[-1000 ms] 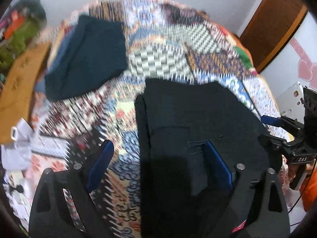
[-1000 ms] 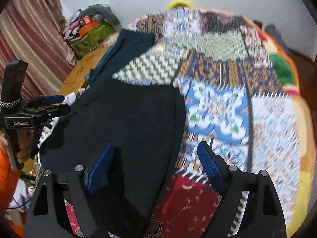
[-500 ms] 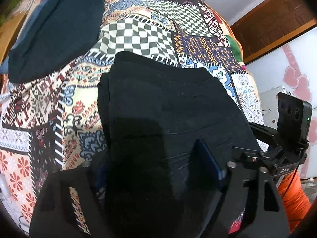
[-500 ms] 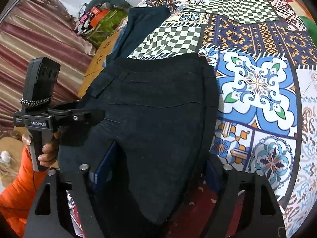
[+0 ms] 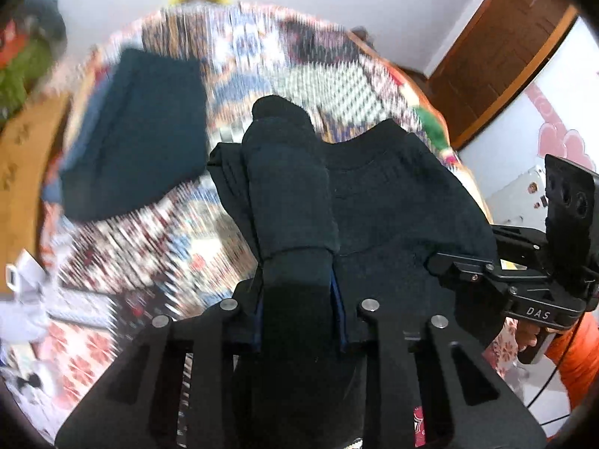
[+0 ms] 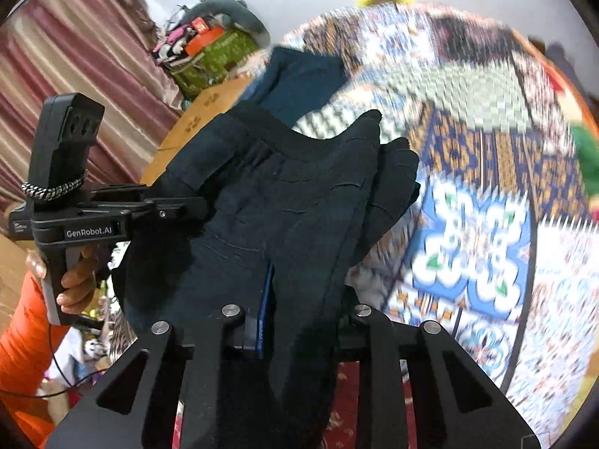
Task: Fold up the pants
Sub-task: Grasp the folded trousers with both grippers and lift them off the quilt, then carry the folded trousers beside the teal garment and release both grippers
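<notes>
**A:** Start with your left-hand view. What have the tongs got?

**Me:** My left tongs [image 5: 297,292] have just been closing and now grasp a thick bunched ridge of the black pants [image 5: 374,205]. The fabric rises between the pads and runs straight ahead of the tongs, with the rest spreading to their right. Off to the right, my right tongs [image 5: 464,262] bite the same near edge. Ahead and to the left lies a folded dark garment [image 5: 138,131] on the patterned bedspread [image 5: 149,262].

**A:** And the right-hand view?

**Me:** The right tongs [image 6: 299,299] have also just been closing and are clenched on the pants [image 6: 280,194]; one blue pad shows against the cloth. The pants hang up off the bed, draped ahead and leftward toward my left tongs [image 6: 179,205].

**A:** Which way do they run?

**Me:** I judge the held edge runs across, from one pair of tongs to the other, and the far edge with its band points away from me. Which is the long axis I cannot tell, bunched as they are.

**A:** What could spoil it?

**Me:** The left grip holds several layers in a lump; an inner one could slip out as I carry the edge forward and skew the fold. Uneven lifting would twist it, and sagging cloth could drag the bedspread.
</notes>
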`<state>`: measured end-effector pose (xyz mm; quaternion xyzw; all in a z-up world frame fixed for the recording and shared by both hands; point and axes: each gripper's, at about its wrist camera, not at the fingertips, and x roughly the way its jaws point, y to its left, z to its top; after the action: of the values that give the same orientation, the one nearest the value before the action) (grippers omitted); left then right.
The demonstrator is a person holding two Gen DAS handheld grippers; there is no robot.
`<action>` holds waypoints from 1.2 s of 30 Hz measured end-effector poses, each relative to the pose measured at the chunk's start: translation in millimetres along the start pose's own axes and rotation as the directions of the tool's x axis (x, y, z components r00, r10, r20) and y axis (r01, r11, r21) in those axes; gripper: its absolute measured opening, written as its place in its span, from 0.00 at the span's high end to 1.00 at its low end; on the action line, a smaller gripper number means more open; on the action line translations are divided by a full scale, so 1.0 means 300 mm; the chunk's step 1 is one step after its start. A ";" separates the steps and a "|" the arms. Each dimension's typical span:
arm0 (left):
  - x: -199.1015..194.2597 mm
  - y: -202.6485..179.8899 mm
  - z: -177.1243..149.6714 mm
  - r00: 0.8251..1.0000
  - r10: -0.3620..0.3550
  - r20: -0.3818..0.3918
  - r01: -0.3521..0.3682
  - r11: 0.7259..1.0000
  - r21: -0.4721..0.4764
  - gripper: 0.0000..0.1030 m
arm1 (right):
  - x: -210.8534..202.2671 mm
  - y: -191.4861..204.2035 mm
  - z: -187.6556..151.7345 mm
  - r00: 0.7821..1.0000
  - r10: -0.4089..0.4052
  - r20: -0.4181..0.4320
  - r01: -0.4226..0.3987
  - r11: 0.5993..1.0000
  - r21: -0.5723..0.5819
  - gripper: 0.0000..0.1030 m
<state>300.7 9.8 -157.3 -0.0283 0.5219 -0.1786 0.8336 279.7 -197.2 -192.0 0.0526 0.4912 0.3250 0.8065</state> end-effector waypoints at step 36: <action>0.339 0.820 0.425 0.938 0.311 0.151 -0.283 0.942 -0.181 0.73 | 0.698 0.129 0.659 0.984 -0.123 0.126 0.140 0.981 -0.137 0.80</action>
<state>518.7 188.5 -244.5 -0.0300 0.4564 -0.0058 0.8893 489.2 0.0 -233.9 -0.0199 0.4203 0.3022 0.8553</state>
